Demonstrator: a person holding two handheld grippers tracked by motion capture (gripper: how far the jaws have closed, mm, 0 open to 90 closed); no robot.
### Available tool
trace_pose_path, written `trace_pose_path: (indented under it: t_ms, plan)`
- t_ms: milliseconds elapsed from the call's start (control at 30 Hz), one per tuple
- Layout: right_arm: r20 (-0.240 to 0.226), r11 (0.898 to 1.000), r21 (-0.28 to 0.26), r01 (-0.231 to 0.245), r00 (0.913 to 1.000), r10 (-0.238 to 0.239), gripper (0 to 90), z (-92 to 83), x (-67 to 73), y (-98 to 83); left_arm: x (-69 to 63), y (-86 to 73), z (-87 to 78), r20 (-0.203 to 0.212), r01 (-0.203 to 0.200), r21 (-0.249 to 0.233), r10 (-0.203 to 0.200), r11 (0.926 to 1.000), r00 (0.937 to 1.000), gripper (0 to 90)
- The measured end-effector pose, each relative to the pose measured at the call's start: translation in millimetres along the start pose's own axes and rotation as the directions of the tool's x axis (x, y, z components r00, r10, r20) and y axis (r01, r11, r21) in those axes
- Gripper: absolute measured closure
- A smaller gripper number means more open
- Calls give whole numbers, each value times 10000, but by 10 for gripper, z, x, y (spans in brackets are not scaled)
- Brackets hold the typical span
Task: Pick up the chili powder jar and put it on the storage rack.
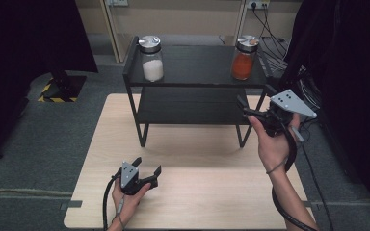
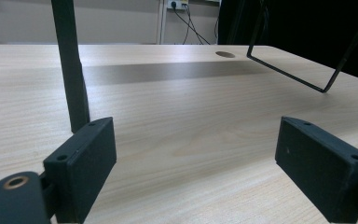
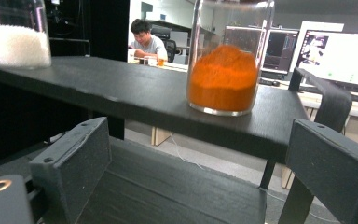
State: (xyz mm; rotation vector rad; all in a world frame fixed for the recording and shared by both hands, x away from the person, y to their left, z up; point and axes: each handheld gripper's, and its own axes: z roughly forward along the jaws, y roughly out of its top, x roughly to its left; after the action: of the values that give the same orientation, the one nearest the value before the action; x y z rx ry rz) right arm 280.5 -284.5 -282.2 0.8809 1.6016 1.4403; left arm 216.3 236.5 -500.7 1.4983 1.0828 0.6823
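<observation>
- Your right gripper (image 1: 253,111) is up at the right end of the black shelf rack (image 1: 197,79), level with the gap between its two boards, jaws pointing in toward the rack.
- Its jaws stand wide apart with nothing between them; in the right gripper view (image 3: 200,163) the lower shelf board lies under the open gap.
- The jar of orange powder (image 1: 244,57) stands upright on the top shelf near its right end, just above and beyond your right gripper, and apart from it.
- In the right gripper view that jar (image 3: 224,60) sits close to the front edge of the top board, about half full, higher than the jaw tips.
- The jar of white grains (image 1: 151,58) stands upright at the left end of the same top shelf, well apart from the orange one; both carry metal lids.
- Your left gripper (image 1: 148,169) is low over the bench (image 1: 197,192) near its front left part, well apart from the rack and both jars.
- Its jaws are also spread wide and hold nothing; the left gripper view (image 2: 196,154) shows bare wood between them, with one rack leg (image 2: 72,70) just beyond the left jaw.
</observation>
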Motion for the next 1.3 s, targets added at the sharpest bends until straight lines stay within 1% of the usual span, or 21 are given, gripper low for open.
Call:
trace_pose_path:
  t_ms: [233,467,600,833,1133,1300]
  plan:
    - [-85,10000,55,-80,9999,80,66,-81,-3,-141,-3,1,0,15,-18,11,18,10000,10000,120]
    - [-166,9995,225,-213,9996,216,63,-153,-7,-313,-1,-1,1,28,18,-3,-18,10000,10000,119]
    - [-216,9992,274,-279,9994,285,62,-208,9,-439,-4,-3,-1,25,-24,-11,24,10000,10000,119]
    - [-269,9991,342,-260,9993,269,61,-288,42,-622,-3,-2,-2,24,-25,-4,25,10000,10000,119]
    - [-305,9980,473,-420,9986,435,60,-367,75,-888,-4,-6,-4,7,17,-29,-17,10000,10000,118]
    - [-308,9974,530,-495,9982,512,60,-404,93,-992,0,-6,-4,18,37,-24,-37,10000,10000,118]
